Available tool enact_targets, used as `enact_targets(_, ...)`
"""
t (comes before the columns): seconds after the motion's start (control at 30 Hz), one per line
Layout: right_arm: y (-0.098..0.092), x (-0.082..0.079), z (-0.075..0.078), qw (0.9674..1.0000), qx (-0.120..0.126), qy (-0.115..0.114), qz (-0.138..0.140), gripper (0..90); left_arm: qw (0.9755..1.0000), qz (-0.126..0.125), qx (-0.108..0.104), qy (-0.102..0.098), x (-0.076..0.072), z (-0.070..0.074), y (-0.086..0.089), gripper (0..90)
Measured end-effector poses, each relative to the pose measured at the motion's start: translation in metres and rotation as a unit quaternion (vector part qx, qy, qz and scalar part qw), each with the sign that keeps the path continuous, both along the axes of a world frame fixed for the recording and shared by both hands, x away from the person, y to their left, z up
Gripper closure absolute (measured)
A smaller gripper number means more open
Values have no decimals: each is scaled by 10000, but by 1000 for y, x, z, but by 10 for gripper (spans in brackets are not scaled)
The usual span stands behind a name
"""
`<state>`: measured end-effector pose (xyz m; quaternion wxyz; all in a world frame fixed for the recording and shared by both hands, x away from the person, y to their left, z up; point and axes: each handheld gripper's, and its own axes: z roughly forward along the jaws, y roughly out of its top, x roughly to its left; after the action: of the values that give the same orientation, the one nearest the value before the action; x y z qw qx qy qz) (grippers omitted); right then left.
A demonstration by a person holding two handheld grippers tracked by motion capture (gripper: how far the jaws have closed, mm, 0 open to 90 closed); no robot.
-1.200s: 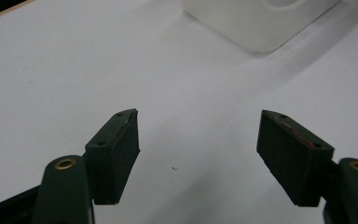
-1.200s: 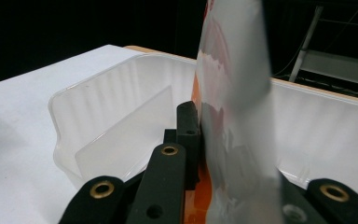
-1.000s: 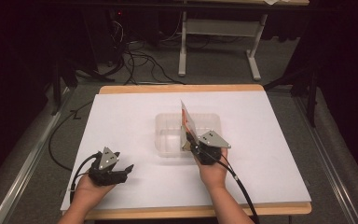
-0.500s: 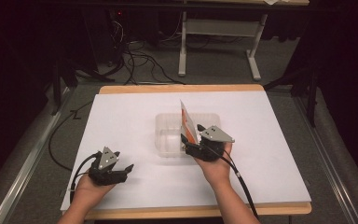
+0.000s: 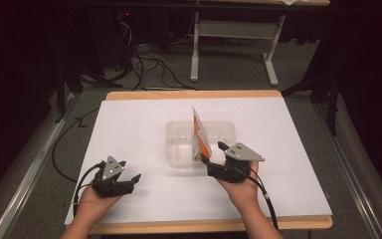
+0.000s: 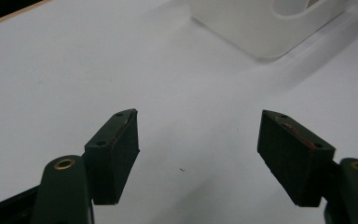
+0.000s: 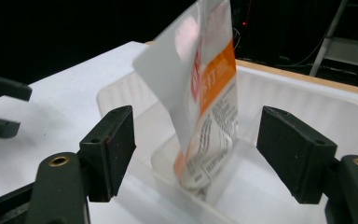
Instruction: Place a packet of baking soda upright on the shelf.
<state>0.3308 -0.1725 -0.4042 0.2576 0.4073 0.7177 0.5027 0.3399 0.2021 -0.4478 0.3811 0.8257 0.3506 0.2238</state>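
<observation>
I am at the end of setting the pouch (image 7: 205,102) into the clear plastic tray (image 5: 179,137): my right gripper (image 5: 210,158) has just been opening its jaws, and in the right gripper view they now stand spread wide with the white-and-orange pouch framed in the gap beyond them, neither pad pressing on it. The pouch stands on its lower edge inside the tray, leaning a little, its top well above the rim; from the high view it sits toward the near right part of the tray, just beyond my right jaw tips. My left gripper (image 5: 129,180) rests low over the white table (image 5: 298,149) at the near left, well apart from the tray, its jaws also spread with nothing but bare surface between them. I judge the placing itself as done and the release as the step in hand. What comes next, as I read it, is to draw my right hand back toward me without brushing the pouch, since it stands tall and narrow and looks easy to tip. If it should lie flat in the tray instead, a light nudge at its top would do it. I cannot tell whether the pouch leans on the tray wall or stands free.
</observation>
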Motion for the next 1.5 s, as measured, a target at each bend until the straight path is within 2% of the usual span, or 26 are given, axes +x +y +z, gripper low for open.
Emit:
enact_targets(0.2,-27,-21,2,9999,-35,-26,-106,284,10000,47,-25,-8,0,0,1,296)
enact_targets(0.4,-72,-33,2,9984,-179,-35,-530,292,9999,110,-39,5,0,0,3,295)
enact_targets(0.57,-121,-43,-8,9942,-300,72,-1033,303,9999,150,-30,28,0,-2,4,295)
enact_targets(0.63,-139,-49,-17,9912,-447,49,-1242,328,9998,176,-33,75,0,-3,4,295)
enact_targets(0.7,-154,-52,-22,9880,-633,152,-1401,343,9997,193,-1,113,0,-5,2,294)
enact_targets(0.8,-168,-53,-19,9858,-434,211,-1610,333,9997,188,76,128,-1,-6,-2,293)
enact_targets(0.87,-171,-53,-21,9859,-332,315,-1611,333,9998,123,140,73,-2,-6,-6,293)
enact_targets(0.93,-169,-50,-26,9869,-346,476,-1502,343,9998,19,199,-6,-4,-5,-9,293)
enact_targets(1.0,-163,-48,-27,9891,-506,449,-1311,348,9997,-21,255,-9,-5,-6,-11,293)
enact_targets(1.13,-152,-45,-27,9910,-604,452,-1107,348,9996,40,279,78,-2,-8,-9,291)
enact_targets(1.3,-147,-43,-30,9905,-720,570,-1025,348,9998,53,163,52,-3,-6,-5,291)
enact_targets(1.5,-151,-44,-30,9885,-690,624,-1191,346,9999,56,159,13,-3,-4,-6,289)
